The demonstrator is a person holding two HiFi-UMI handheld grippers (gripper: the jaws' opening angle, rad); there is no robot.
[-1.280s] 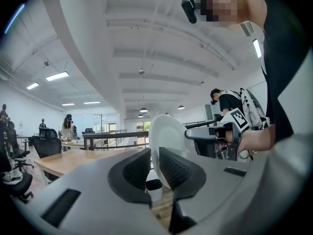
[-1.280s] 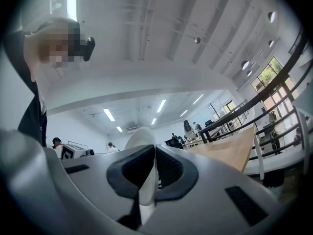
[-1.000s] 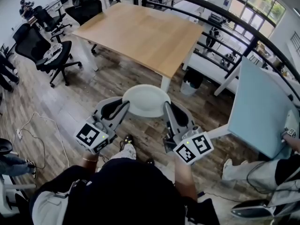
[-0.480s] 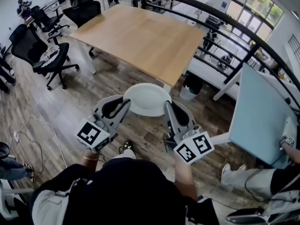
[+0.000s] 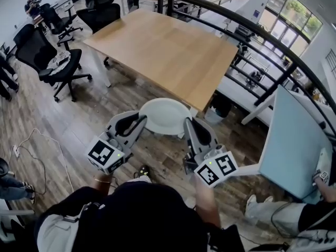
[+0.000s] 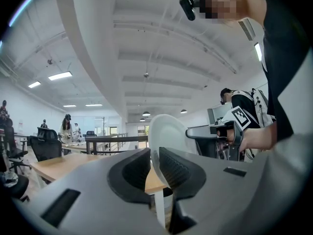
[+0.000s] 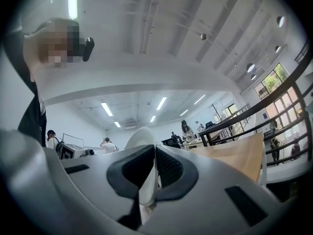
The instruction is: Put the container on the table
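In the head view a white round container [image 5: 164, 115] hangs in the air just short of the near edge of the wooden table [image 5: 168, 51]. My left gripper [image 5: 139, 122] is shut on its left rim and my right gripper [image 5: 187, 124] is shut on its right rim. The left gripper view has the container [image 6: 168, 131] standing edge-on, its rim pinched in the left gripper [image 6: 154, 168], with the table top [image 6: 63, 163] behind. In the right gripper view the container's rim [image 7: 139, 136] is clamped in the right gripper [image 7: 154, 168], and the table [image 7: 239, 155] lies to the right.
Black office chairs [image 5: 47, 56] stand on the wooden floor at the left. A dark curved railing [image 5: 252, 30] runs behind the table. A pale blue board [image 5: 294, 140] leans at the right, beside a person's arm [image 5: 320, 180]. A cable [image 5: 37, 140] lies on the floor.
The table's near edge has come closer to the container and both grippers, which keep the same hold. The chairs have shifted slightly in the view.
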